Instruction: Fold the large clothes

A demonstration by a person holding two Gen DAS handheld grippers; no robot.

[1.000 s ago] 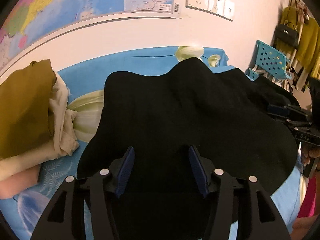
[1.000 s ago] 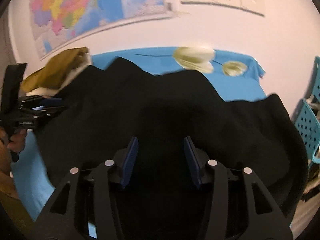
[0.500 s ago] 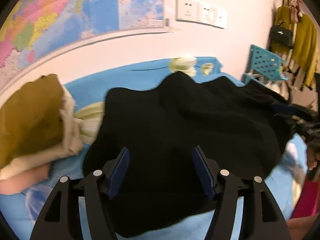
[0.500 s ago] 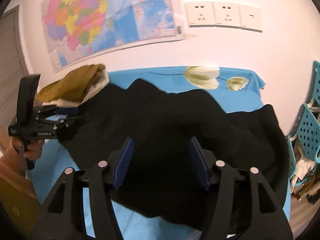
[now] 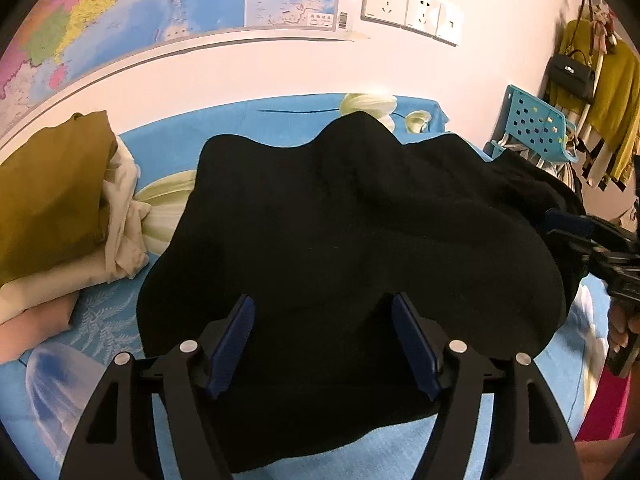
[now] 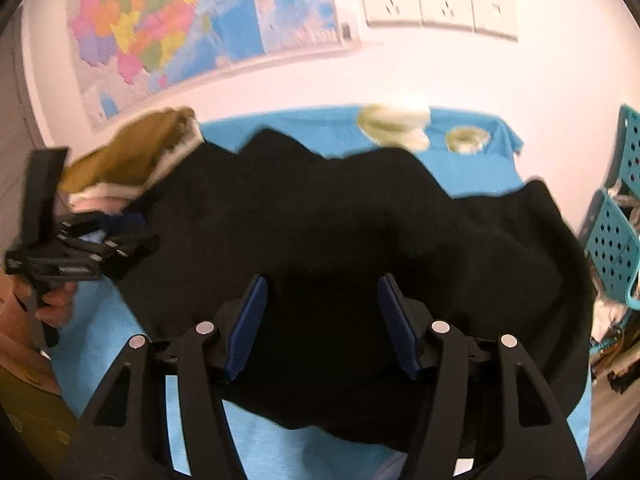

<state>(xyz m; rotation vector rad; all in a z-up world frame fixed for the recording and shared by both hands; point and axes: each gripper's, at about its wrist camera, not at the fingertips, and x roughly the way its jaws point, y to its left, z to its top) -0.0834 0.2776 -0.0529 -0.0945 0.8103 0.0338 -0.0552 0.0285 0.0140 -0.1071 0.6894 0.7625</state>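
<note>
A large black garment is seen spread in soft humps over a counter covered by a blue cloth printed with pale flowers. The black garment is taken as the landmark here. Its near edge is seen lying on the blue cloth just under both tools, and its far edge rises in two bumps toward the wall.

The left tool is held above the near part of the garment with its jaws standing wide; they have just been opening, and nothing is pinched between the blue pads, the black fabric lying below them. The right tool is likewise held over the near edge of the garment, its jaws wide and just opened further, with no fabric gripped between them.

To the left of the garment, touching its edge, a pile of folded clothes is stacked, an olive piece on top, cream and pink ones beneath. Behind the garment, on the wall, a coloured map and a row of white sockets are mounted. To the right of the garment a teal perforated basket is seen, and beyond it hanging clothes and a dark handbag. In the right wrist view, a hand gripping the handle of the left tool is visible at the garment's left edge.
</note>
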